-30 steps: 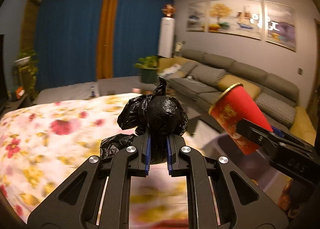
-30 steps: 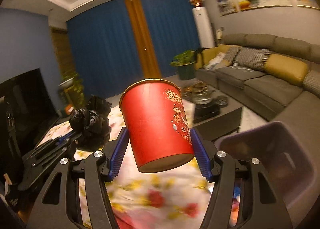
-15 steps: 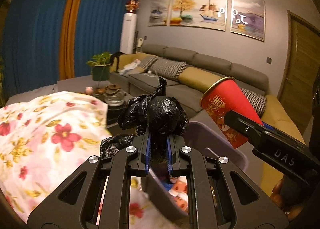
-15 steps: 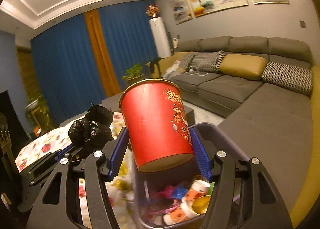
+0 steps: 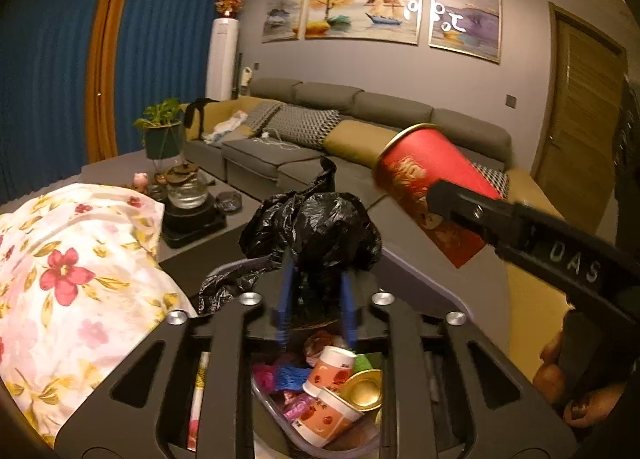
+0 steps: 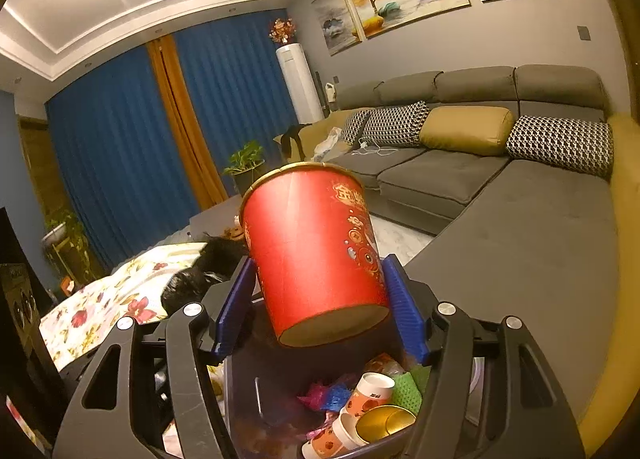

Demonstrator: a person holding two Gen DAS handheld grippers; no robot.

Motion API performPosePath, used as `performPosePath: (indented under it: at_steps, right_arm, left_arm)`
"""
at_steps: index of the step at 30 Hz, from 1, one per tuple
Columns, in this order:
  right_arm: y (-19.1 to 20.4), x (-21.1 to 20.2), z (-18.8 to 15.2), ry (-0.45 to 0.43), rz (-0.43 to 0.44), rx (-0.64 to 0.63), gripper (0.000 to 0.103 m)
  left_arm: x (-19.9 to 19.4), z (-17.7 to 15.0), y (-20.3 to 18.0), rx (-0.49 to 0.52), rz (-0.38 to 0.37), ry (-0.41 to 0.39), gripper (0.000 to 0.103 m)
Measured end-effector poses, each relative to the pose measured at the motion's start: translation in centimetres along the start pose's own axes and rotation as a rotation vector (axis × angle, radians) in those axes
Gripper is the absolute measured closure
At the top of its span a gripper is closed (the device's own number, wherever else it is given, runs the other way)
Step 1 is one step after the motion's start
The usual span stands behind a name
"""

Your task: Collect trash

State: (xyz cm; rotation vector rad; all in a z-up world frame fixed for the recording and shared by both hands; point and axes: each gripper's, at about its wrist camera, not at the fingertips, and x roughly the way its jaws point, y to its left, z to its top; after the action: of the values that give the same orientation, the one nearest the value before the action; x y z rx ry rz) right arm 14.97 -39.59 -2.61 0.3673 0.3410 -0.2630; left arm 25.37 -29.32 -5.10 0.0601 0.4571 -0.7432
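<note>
**Black bag and red cup held over the bin**

A knotted black bag [image 5: 316, 231] is seen between the opening blue pads of the left tool [image 5: 314, 307], above a bin [image 5: 432, 291] holding small cups [image 5: 332, 371]. A tilted red cup [image 5: 428, 187] is flanked by the right tool [image 5: 460, 199].

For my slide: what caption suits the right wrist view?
Red cup between the right tool's opening jaws, above the trash bin.

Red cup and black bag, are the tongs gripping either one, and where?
Both tongs are opening. Red cup sits between the right pads by its lower sides; black bag between the left pads, at its underside.
</note>
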Motion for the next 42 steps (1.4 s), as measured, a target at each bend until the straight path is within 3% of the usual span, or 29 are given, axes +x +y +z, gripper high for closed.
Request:
performPosePath:
  at_steps: [3, 8, 12, 18, 29, 42]
  right_arm:
    - [-0.6, -0.1, -0.1, -0.003, -0.004, 0.022, 0.026]
    - [-1.1, -0.5, -0.4, 0.001, -0.028, 0.032, 0.025]
    - [0.0, -1.6, -1.0, -0.016, -0.064, -0.024, 0.016]
    - [2.0, -3.1, -1.9, -0.011, -0.078, -0.093, 0.006]
    - [7.4, -7.3, -3.8, -0.011, -0.031, -0.179, 0.006]
    - [12.6, -14.1, -8.4, -0.019, 0.006, -0.267, 0.006]
  left_arm:
    - [0.3, -0.4, 0.3, 0.011, 0.005, 0.018, 0.048]
    - [0.0, -1.0, 0.6, 0.002, 0.042, 0.032, 0.037]
    - [-1.2, -1.2, 1.5, -0.022, 0.092, 0.034, 0.029]
    - [-4.5, -1.7, 2.8, -0.067, 0.175, 0.026, 0.022]
    - [-14.2, -3.1, 3.8, -0.094, 0.355, -0.024, 0.010]
    - [-24.6, -5.8, 4.0, -0.129, 0.496, -0.078, 0.008]
